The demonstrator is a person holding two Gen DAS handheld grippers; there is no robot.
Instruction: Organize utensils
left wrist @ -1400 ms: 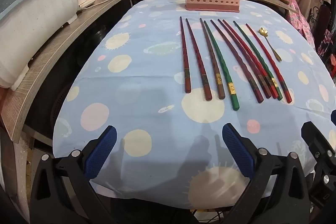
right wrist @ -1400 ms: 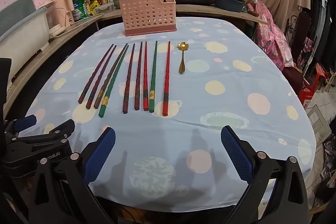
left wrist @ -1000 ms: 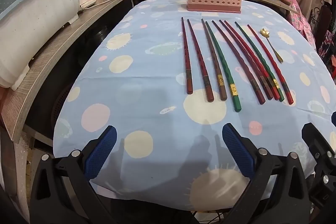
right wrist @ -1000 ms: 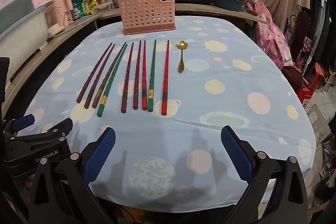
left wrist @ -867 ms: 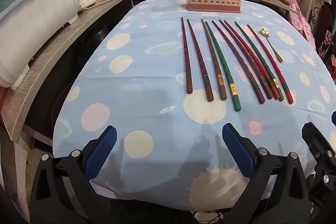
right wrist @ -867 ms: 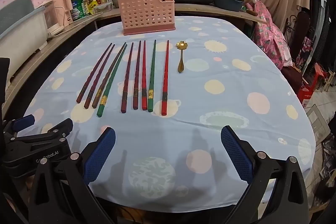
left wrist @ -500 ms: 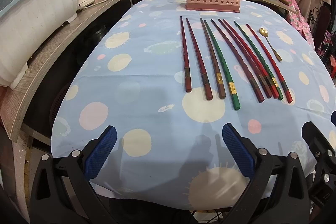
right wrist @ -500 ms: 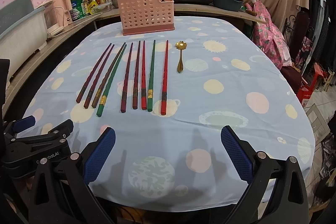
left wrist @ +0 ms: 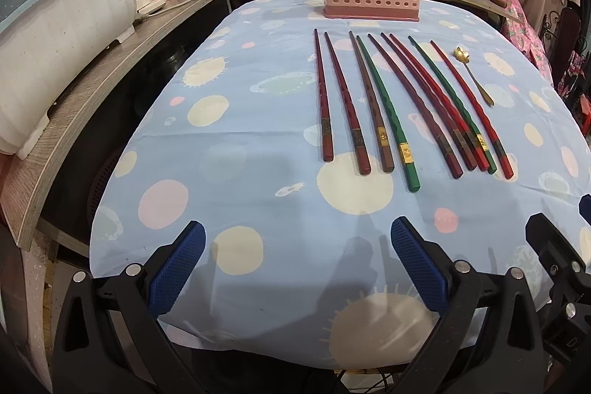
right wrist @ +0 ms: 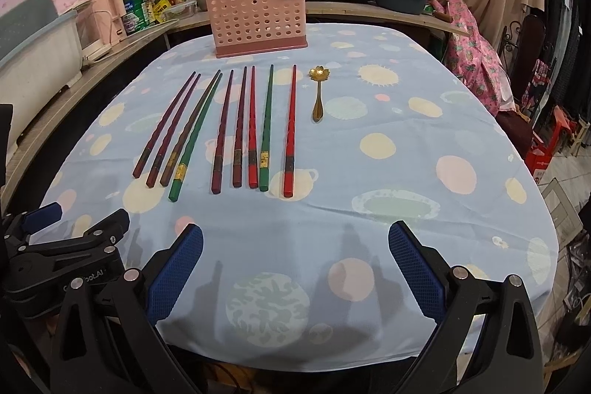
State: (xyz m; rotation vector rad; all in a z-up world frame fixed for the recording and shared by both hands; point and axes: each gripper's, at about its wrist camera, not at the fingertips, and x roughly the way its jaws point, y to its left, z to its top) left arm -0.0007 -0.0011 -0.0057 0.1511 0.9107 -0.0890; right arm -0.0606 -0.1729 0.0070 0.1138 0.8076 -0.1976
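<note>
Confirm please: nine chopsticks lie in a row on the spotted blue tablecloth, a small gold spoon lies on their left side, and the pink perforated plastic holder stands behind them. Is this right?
Not quite. The small gold spoon lies to the right of the nine chopsticks, not the left; the right wrist view shows this. The rest holds: the chopsticks lie in a row on the spotted blue tablecloth, and the pink perforated plastic holder stands behind them.

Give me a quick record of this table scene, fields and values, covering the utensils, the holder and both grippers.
chopsticks: nine, in a row on the tablecloth, two green, the rest red or dark red
spoon: small gold one, right of the row, flower-shaped bowl pointing away
holder: pink perforated basket, upright behind the row, contents not visible
left gripper: open, holding nothing
right gripper: open, holding nothing
tablecloth: blue, spotted
</note>
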